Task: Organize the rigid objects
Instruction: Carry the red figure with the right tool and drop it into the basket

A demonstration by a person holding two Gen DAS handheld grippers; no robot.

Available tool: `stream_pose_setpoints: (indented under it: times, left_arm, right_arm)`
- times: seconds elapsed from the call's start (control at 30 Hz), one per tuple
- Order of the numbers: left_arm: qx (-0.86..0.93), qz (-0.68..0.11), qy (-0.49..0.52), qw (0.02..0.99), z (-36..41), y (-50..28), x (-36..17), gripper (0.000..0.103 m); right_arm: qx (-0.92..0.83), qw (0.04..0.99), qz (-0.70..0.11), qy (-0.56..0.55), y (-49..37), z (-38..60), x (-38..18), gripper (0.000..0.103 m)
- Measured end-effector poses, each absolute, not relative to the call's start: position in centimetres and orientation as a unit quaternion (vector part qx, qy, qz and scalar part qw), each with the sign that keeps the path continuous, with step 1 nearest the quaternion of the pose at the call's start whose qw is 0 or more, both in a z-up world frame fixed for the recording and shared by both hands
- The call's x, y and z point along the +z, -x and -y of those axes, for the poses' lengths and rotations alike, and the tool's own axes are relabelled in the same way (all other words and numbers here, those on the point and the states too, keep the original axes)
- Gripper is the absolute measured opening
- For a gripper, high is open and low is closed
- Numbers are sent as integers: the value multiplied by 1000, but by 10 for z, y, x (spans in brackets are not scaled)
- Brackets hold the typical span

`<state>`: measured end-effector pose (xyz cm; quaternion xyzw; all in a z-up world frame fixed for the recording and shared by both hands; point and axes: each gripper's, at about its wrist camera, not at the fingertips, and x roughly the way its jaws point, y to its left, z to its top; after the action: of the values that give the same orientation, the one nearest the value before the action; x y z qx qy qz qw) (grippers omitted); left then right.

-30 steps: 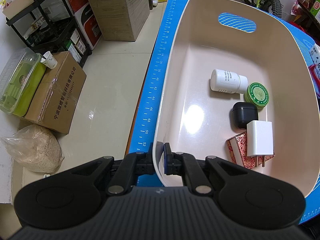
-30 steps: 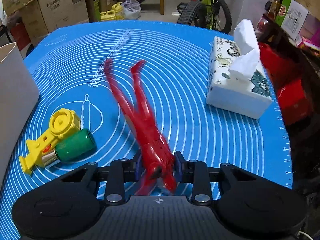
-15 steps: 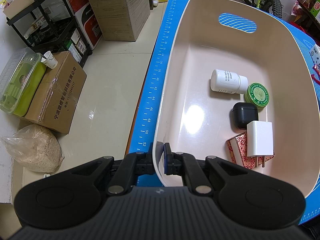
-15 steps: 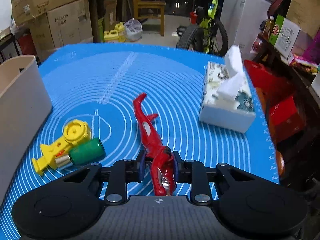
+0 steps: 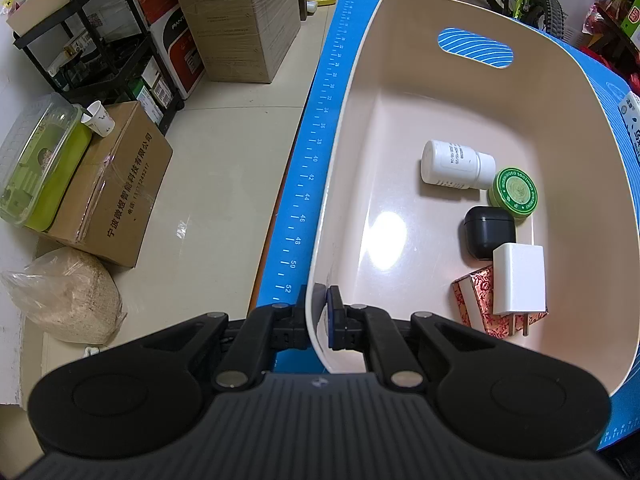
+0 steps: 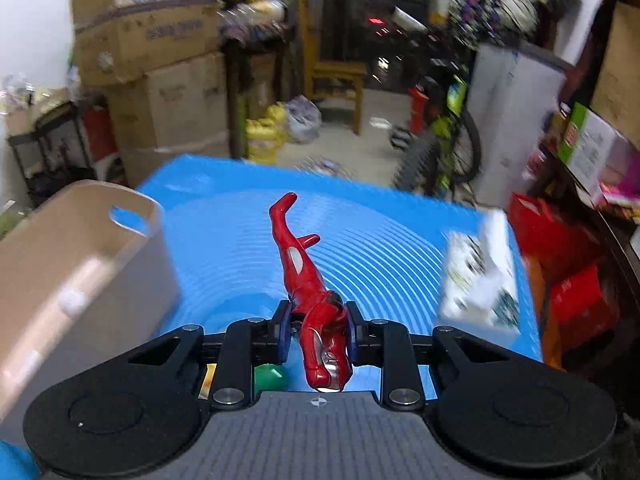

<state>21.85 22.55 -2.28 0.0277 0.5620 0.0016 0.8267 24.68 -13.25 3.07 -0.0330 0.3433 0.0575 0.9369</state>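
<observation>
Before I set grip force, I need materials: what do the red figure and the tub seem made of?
Red figure: probably hard glossy plastic; sharp highlights, moulded limbs, keeps its shape between the right tongs.
Tub: likely smooth semi-gloss plastic; a lamp glare on its floor, a thin rounded rim, a moulded handle slot.

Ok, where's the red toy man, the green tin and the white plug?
red action figure (image 6: 298, 264): right wrist view, on its torso.
green tin (image 5: 514, 192): left wrist view, on its lid.
white charger plug (image 5: 519, 283): left wrist view, on its flat face.

Pale tiled floor (image 5: 224, 168) crowded with cardboard boxes (image 5: 240, 20), black shelving (image 5: 100, 48).
</observation>
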Motion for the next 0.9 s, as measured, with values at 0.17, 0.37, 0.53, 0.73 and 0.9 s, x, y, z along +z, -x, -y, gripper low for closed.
stream_pose_setpoints:
  times: [0.17, 0.37, 0.53, 0.73, 0.9]
  left_arm:
    - [2, -562, -28, 827, -225, -219, -23, 9]
    - [2, -562, -28, 827, -225, -219, -23, 9]
    - [2, -562, -27, 827, -225, -219, -23, 9]
    - [1, -562, -28, 827, -225, -219, -23, 9]
    - [2, -562, -27, 827, -226, -219, -23, 9]
  right_arm:
    - [112, 940, -319, 37, -247, 90, 58, 35]
    - [170, 928, -326, 56, -254, 27, 63, 35]
    - [207, 906, -359, 83, -264, -30, 46, 35]
    - [231, 877, -402, 127, -267, -82, 12, 35]
    - [223, 861, -432, 146, -269, -101, -10, 35]
